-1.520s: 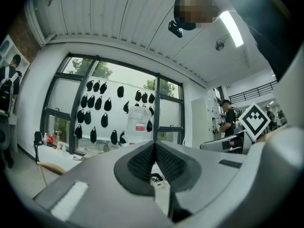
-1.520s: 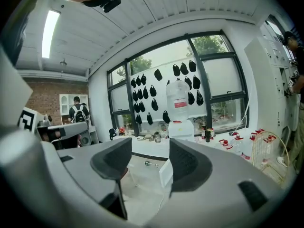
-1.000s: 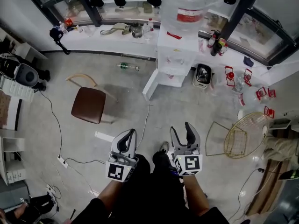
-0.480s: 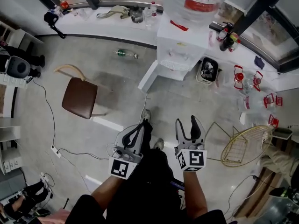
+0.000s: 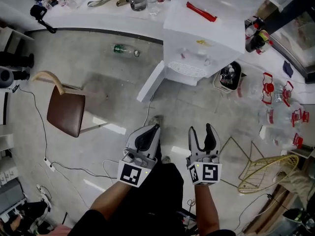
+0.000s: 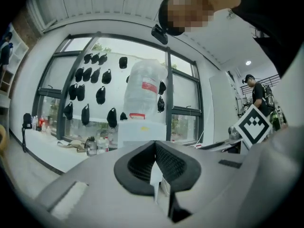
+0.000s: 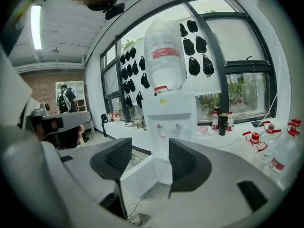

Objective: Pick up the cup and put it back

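Observation:
No cup shows plainly in any view. A white water dispenser [image 5: 204, 31] with a big bottle on top stands ahead against the window ledge; it also fills the middle of the right gripper view as the dispenser [image 7: 168, 110]. My left gripper [image 5: 153, 130] is held low at the left with its dark pads pressed together and nothing in them; the left gripper [image 6: 155, 145] shows the same. My right gripper [image 5: 202, 129] is level beside it, jaws apart and empty. Between the right gripper [image 7: 149, 148] jaws only the dispenser's base and the floor show.
A brown chair [image 5: 65, 111] stands at the left, with a green bottle [image 5: 124, 49] lying on the floor behind it. A bin [image 5: 229, 76], red-capped water jugs [image 5: 275, 90] and a gold wire chair [image 5: 266, 168] crowd the right. Cables [image 5: 74, 170] trail over the floor.
The view has closed in on the dispenser and the floor, and the chair has slid left. Both grippers stay side by side in front of me; their jaws look unchanged.

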Tool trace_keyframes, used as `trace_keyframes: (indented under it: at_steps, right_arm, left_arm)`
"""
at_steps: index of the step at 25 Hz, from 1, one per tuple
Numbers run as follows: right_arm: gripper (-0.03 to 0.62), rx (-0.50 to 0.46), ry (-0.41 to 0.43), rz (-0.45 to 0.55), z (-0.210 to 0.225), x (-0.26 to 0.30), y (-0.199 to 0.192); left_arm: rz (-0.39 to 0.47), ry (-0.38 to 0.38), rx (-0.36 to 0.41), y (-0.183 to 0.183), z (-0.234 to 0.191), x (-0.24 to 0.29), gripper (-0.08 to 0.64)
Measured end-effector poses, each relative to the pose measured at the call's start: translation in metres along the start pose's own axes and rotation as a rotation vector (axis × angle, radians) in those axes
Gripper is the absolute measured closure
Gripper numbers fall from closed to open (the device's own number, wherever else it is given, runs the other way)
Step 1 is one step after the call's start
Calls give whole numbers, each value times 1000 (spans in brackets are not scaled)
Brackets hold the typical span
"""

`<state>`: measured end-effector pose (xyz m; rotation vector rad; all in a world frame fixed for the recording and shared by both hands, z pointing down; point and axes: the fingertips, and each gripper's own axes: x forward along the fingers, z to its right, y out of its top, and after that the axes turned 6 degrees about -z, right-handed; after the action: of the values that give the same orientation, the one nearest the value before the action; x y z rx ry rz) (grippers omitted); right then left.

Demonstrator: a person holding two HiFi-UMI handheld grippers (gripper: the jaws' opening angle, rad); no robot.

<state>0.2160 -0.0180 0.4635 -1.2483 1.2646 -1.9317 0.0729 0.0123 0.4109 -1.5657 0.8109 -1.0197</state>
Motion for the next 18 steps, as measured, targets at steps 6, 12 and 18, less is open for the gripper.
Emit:
trace_keyframes:
  at_steps: [6, 12, 18]
  right_arm:
    - [362, -11, -6, -5, 31, 86, -70]
    - [362, -24, -5, 1, 65, 152, -142]
    - [360, -32, 25, 46, 88, 220, -222]
  left_arm:
    - [-35, 0, 53, -91, -43, 65, 554]
    - [8, -30, 47, -158, -66, 121, 554]
    - [51, -44, 51, -239, -81, 167, 554]
